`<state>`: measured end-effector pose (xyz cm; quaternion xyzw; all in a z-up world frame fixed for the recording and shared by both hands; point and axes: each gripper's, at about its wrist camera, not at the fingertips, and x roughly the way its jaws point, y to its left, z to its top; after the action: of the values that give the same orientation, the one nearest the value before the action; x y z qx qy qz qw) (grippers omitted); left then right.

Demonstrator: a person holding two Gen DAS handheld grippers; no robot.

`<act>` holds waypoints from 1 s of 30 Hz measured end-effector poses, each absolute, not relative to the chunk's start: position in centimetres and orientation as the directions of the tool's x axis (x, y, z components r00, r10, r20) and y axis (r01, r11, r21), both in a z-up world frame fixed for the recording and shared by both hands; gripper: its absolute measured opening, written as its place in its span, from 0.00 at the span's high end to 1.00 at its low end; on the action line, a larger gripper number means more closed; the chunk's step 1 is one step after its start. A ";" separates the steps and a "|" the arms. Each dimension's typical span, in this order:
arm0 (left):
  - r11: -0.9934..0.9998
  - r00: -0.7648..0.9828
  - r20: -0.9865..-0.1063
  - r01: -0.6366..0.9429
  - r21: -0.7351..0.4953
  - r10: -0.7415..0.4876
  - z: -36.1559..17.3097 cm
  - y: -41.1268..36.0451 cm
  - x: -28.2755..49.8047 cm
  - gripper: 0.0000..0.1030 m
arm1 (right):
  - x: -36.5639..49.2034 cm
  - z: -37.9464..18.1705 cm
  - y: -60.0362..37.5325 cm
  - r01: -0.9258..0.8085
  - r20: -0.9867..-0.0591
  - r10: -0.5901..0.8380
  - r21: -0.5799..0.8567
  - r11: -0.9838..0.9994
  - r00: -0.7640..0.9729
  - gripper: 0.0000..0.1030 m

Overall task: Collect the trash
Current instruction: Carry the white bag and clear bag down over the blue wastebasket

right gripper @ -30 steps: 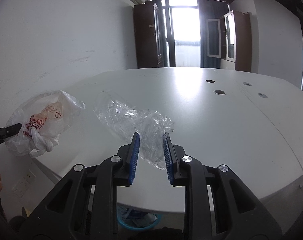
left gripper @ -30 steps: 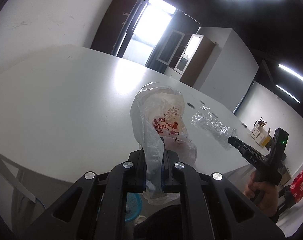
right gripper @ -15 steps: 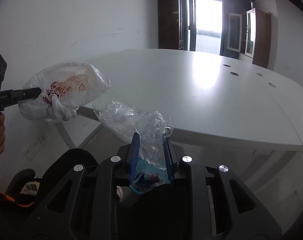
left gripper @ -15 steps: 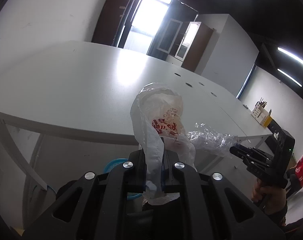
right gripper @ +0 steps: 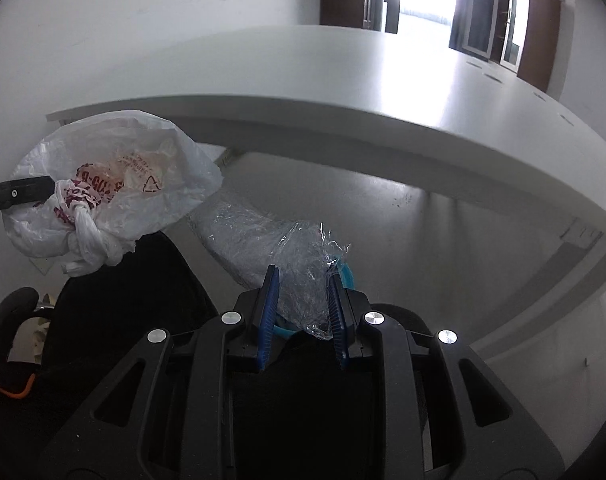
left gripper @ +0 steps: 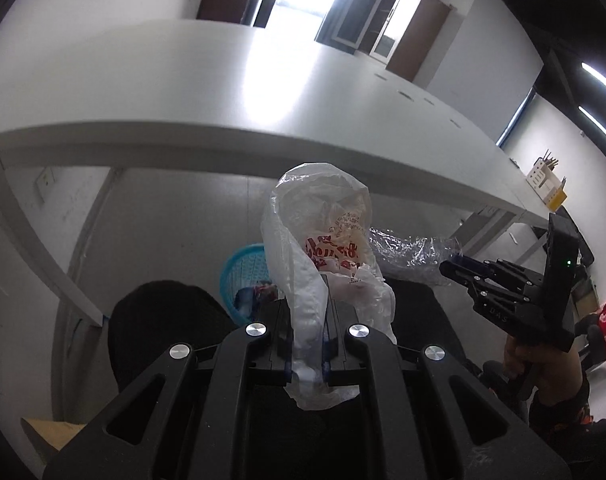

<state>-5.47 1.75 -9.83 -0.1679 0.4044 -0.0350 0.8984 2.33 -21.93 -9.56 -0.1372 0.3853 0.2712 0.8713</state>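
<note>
The left gripper (left gripper: pixel 307 344) clamps a knotted white plastic bag (left gripper: pixel 323 240) between its fingers, below the table (left gripper: pixel 223 92) edge. The right gripper (right gripper: pixel 303 308) pinches crumpled clear wrap (right gripper: pixel 271 248) above a blue basket (left gripper: pixel 243 272).

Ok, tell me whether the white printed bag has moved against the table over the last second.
Yes. The white printed bag, clamped in the left gripper, has dropped from above the table top to below its edge, near the blue basket.

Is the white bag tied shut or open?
Tied shut. The white bag has a twisted knot at its lower end, seen from the right wrist; the left hand-held gripper pinches it.
</note>
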 end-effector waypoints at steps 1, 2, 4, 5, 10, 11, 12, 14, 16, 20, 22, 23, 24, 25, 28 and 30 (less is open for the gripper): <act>0.938 0.656 -0.726 -0.081 -0.337 -0.204 -11.0 1.9 -5.2 0.92 | 2.8 -10.6 -21.5 -0.572 -0.759 0.354 -0.029 0.820 0.546 0.78; 0.936 0.642 -0.739 -0.092 -0.339 -0.204 -12.0 1.9 -4.7 0.92 | 3.2 -11.3 -21.2 -0.565 -0.768 0.341 -0.032 0.824 0.542 0.78; 0.937 0.609 -0.771 -0.128 -0.326 -0.185 -14.3 1.8 -3.3 0.92 | 4.2 -13.1 -20.6 -0.548 -0.786 0.317 -0.033 0.836 0.530 0.78; 0.937 0.595 -0.785 -0.143 -0.318 -0.175 -15.4 1.8 -2.6 0.92 | 4.8 -14.1 -20.1 -0.540 -0.797 0.310 -0.024 0.841 0.518 0.78; 0.939 0.543 -0.831 -0.208 -0.275 -0.123 -19.8 2.1 0.3 0.92 | 7.9 -18.5 -18.5 -0.493 -0.846 0.254 -0.012 0.870 0.468 0.78; 0.935 0.534 -0.837 -0.224 -0.275 -0.119 -20.6 2.4 0.8 0.92 | 8.3 -19.3 -18.2 -0.484 -0.854 0.239 -0.017 0.875 0.462 0.78; 0.931 0.519 -0.847 -0.240 -0.274 -0.115 -21.3 2.8 1.4 0.92 | 9.0 -19.9 -18.0 -0.476 -0.861 0.230 -0.016 0.879 0.454 0.78; 0.923 0.497 -0.860 -0.266 -0.277 -0.114 -22.4 3.4 2.6 0.92 | 10.3 -20.9 -17.8 -0.444 -0.872 0.206 -0.015 0.896 0.444 0.78; 0.923 0.484 -0.869 -0.280 -0.265 -0.103 -23.0 3.8 3.8 0.92 | 10.9 -21.7 -17.1 -0.430 -0.874 0.175 -0.043 0.902 0.454 0.78; 0.919 0.459 -0.883 -0.300 -0.255 -0.095 -24.2 4.3 6.3 0.92 | 12.4 -23.7 -15.6 -0.409 -0.889 0.150 -0.045 0.912 0.433 0.78; 0.921 0.456 -0.886 -0.305 -0.244 -0.084 -24.8 4.4 7.4 0.92 | 13.5 -24.9 -14.8 -0.400 -0.896 0.128 -0.060 0.914 0.426 0.78; 0.923 0.454 -0.888 -0.306 -0.233 -0.074 -25.1 4.4 8.0 0.92 | 14.1 -25.3 -14.5 -0.390 -0.900 0.122 -0.057 0.919 0.418 0.78; 0.926 0.453 -0.889 -0.308 -0.220 -0.061 -25.3 4.3 8.6 0.92 | 14.9 -26.0 -14.2 -0.376 -0.907 0.115 -0.050 0.925 0.405 0.78; 0.927 0.450 -0.892 -0.311 -0.212 -0.053 -25.8 4.3 9.3 0.92 | 16.0 -26.6 -14.1 -0.361 -0.913 0.107 -0.048 0.931 0.395 0.78; 0.923 0.438 -0.897 -0.316 -0.219 -0.063 -27.1 4.6 11.0 0.92 | 18.3 -28.7 -13.0 -0.324 -0.930 0.079 -0.044 0.945 0.358 0.78; 0.926 0.428 -0.902 -0.315 -0.210 -0.058 -28.1 4.7 12.0 0.92 | 19.7 -30.2 -12.6 -0.299 -0.940 0.060 -0.046 0.953 0.336 0.78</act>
<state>11.99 4.66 -28.13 -0.1764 0.5289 0.0776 0.8265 19.74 -12.56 -30.19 -0.1055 0.5656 0.1108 0.8104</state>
